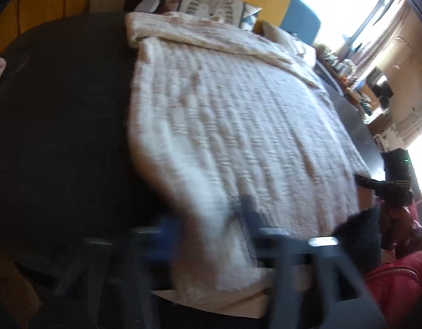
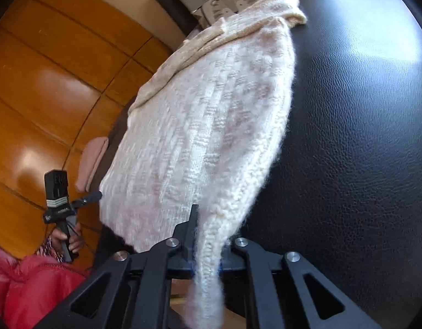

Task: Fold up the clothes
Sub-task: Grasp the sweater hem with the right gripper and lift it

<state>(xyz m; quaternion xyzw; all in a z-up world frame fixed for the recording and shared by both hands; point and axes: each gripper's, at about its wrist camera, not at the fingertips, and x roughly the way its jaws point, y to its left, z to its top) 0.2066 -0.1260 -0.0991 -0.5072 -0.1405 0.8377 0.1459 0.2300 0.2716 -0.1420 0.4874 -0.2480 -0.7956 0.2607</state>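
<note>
Sweater (image 2: pixel 200 126) runs lengthwise away from both grippers on black table (image 2: pixel 361 137), near hem corners pinched in L (image 1: pixel 211 235) & R jaws (image 2: pixel 208 244).

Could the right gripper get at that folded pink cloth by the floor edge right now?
Probably not: the right gripper is shut on the sweater, whose spread body lies between it and the pink cloth.

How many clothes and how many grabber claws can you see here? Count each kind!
Cream knitted sweaters: 1
Folded pink clothes: 1
Grippers: 2, the left gripper and the right gripper, both clamped on the sweater's edge
Total: 4
</note>
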